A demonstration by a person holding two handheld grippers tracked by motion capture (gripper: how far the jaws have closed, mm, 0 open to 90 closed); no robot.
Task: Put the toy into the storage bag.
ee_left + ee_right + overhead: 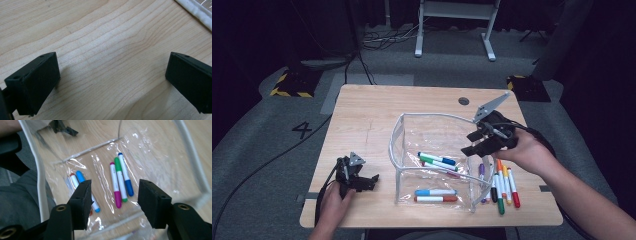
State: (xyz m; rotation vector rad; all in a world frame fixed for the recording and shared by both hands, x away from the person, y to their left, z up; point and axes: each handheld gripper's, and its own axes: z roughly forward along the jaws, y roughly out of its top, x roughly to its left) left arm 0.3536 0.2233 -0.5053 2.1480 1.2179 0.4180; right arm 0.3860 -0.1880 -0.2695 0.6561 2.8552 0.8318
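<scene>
A clear plastic pouch (427,116) with a white rim stands open on the wooden table. Inside it lie a blue marker (438,158), a green marker (437,163) and a magenta one side by side, with a light-blue marker (435,192) and a red marker (435,199) nearer the front. My right gripper (470,143) hangs open above the pouch's right side, nothing between its jaws; below it I see the blue (125,175), green (120,177) and magenta (115,185) markers. My left gripper (371,181) rests open on bare wood left of the pouch, jaws wide apart (112,80).
Several loose markers (502,187) lie on the table just right of the pouch, near the front right edge. A round cable hole (463,101) sits at the table's back. Cables and a white desk frame (454,25) are on the floor beyond.
</scene>
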